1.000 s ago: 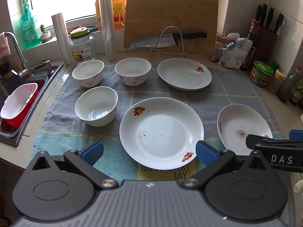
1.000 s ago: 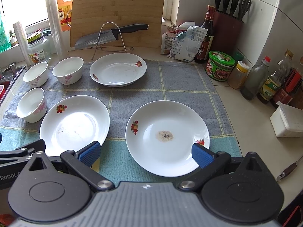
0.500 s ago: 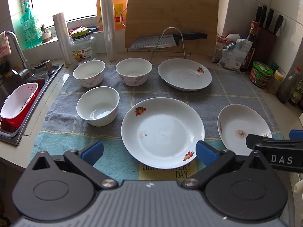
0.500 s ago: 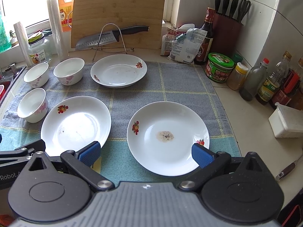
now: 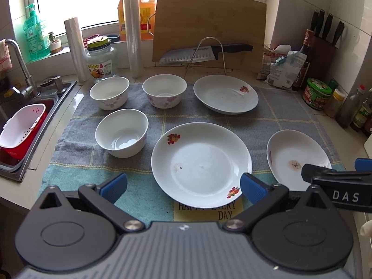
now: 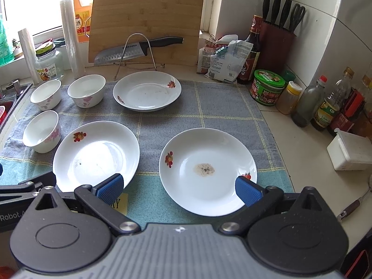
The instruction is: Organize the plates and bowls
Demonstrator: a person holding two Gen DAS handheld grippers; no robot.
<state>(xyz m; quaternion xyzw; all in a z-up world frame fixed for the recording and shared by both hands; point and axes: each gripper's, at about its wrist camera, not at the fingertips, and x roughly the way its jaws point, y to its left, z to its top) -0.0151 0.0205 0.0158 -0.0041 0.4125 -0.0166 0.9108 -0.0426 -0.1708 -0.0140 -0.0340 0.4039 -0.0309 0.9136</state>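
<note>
Three white plates and three white bowls lie on a grey-and-teal towel. The near-middle plate sits in front of my left gripper, which is open and holds nothing. The stained plate lies before my right gripper, also open and empty. A far plate rests by the knife stand. One bowl is near left, with two bowls behind it.
A sink with a red-and-white basket lies left of the towel. A cutting board, a knife on a wire stand, a jar and rolls stand at the back. Bottles, a green tub and a white box line the right side.
Both views have shifted very slightly; the plates and bowls have not moved and both grippers stay open.
</note>
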